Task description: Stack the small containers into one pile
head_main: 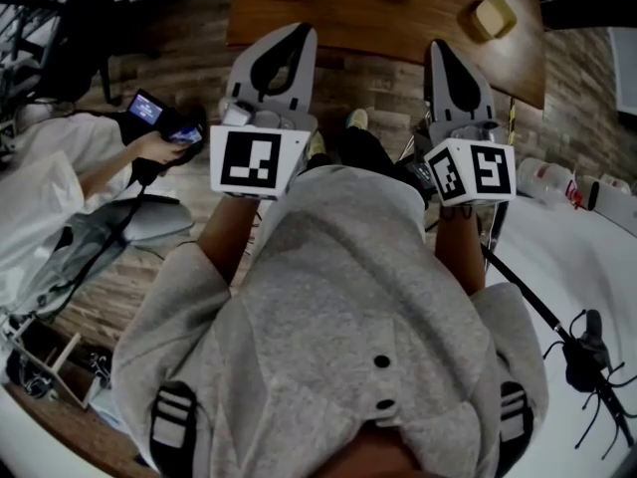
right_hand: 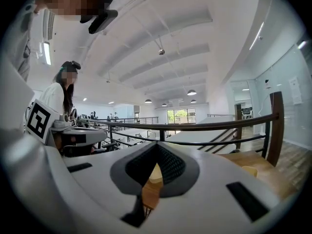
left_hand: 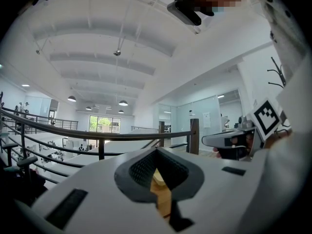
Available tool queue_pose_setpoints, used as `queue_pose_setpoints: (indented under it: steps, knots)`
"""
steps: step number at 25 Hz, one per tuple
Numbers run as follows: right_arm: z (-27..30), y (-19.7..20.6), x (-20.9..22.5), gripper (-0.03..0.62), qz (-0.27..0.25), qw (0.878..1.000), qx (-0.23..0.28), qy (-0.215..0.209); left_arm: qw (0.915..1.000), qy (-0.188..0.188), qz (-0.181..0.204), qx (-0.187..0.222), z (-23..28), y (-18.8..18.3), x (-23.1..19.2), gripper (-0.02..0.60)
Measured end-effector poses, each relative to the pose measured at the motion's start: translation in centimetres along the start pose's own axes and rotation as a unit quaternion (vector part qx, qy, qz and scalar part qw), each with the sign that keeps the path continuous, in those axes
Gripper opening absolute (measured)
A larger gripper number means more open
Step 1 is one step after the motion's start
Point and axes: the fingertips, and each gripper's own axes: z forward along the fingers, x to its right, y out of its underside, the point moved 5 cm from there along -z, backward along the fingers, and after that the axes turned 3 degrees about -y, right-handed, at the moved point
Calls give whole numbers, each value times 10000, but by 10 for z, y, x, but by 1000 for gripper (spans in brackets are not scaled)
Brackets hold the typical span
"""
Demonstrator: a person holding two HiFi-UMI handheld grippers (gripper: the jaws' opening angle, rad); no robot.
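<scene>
Small containers [head_main: 494, 16] sit on the wooden table [head_main: 378, 18] ahead of us. They look light and stiff, so we would pinch a rim. Our left gripper [head_main: 291, 44] and right gripper [head_main: 443, 58] are closed and empty.

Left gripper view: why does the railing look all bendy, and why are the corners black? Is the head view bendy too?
Left gripper view: the wide-angle lens bows the railing and darkens the corners, and the close left tool looks a bit soft. Right gripper view: same bend and dark corners, with bright ceiling lamps. Head view: dimmer, and the floor planks curve near the edges.
</scene>
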Motion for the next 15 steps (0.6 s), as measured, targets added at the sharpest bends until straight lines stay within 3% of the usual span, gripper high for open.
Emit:
queue_pose_setpoints:
  steps: [15]
  knots:
    - [13,1,49,14,-47,10000,14,19,9995,53,283,-102,45,4,6,12]
